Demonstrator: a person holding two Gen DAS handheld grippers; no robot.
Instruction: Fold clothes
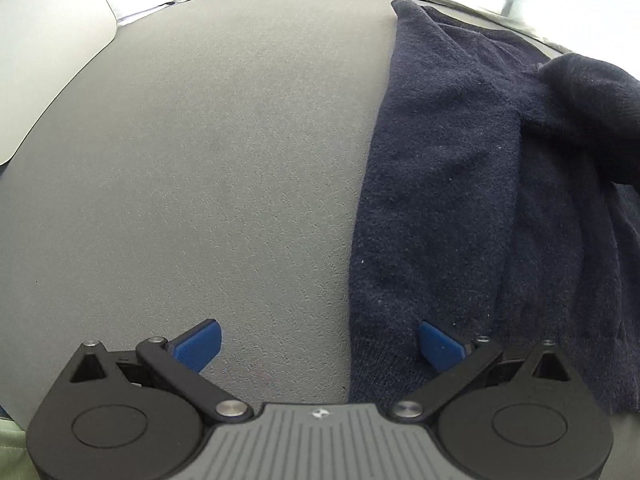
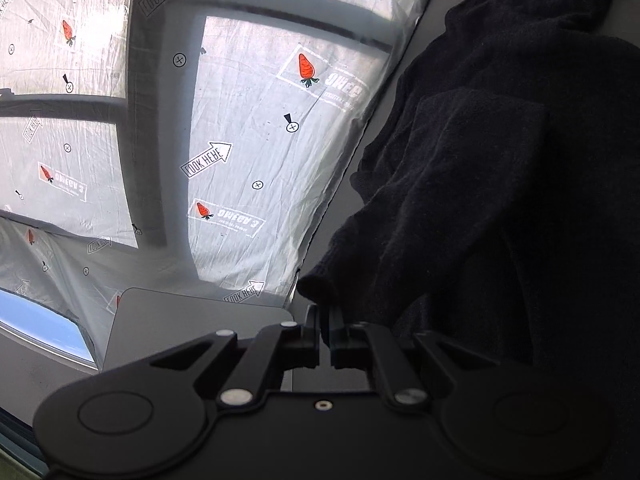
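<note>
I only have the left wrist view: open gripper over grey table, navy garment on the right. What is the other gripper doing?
Observer: The right gripper is shut on a fold of the dark garment.
Operator: Which part of it?
Observer: A narrow end, perhaps a sleeve, lifted off the table.
Operator: What lies beyond?
Observer: A window covered with printed plastic sheet, carrots and arrows on it.

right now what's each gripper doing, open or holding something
Left gripper: open, empty, over the navy sweater's edge.
Right gripper: shut on the sweater's dark fabric.
</note>
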